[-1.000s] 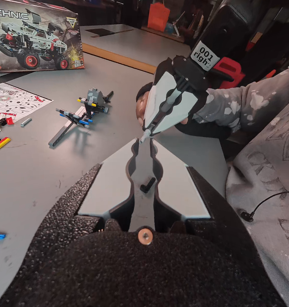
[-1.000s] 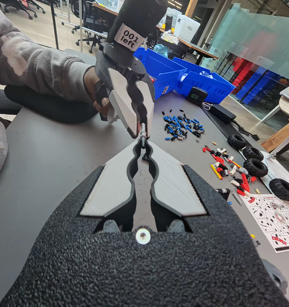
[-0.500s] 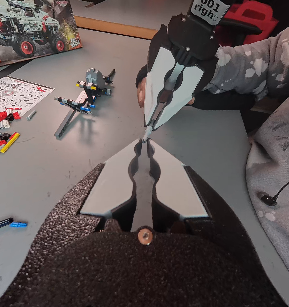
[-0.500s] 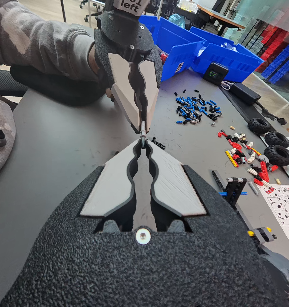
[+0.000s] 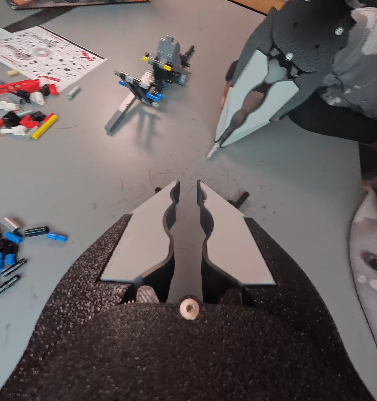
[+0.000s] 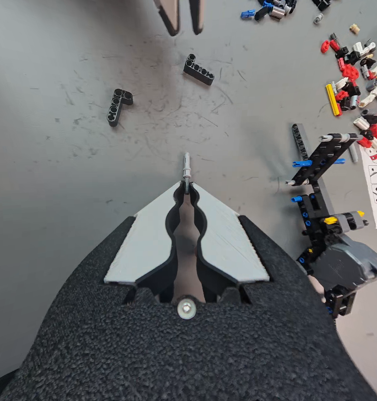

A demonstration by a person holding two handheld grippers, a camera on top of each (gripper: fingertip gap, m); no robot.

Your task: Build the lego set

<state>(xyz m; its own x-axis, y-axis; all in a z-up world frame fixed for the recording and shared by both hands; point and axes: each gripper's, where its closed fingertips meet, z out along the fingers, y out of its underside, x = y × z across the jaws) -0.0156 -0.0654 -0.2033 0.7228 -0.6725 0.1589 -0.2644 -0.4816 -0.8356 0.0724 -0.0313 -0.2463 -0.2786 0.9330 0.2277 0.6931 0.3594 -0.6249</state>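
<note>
Right wrist view: grey pin [image 6: 186, 168] pinched in right tool [image 6: 185, 183].

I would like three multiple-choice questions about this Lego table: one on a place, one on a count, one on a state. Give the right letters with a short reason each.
1. Where is the half-built model in the right wrist view?
A. right of the right tongs
B. left of them
C. between their fingers

2. How many black L-shaped beams lie loose on the table ahead of the right tongs?
A. one
B. two
C. four

3. What state are the left tongs in?
A. shut on a pin
B. open and empty
C. shut on a beam

Answers:
1 A: the model stands at the right edge, beside the right tongs.
2 B: one beam lies to the left, another farther ahead.
3 B: a gap shows between the fingers; the light grey pin is in the right tongs.
</note>
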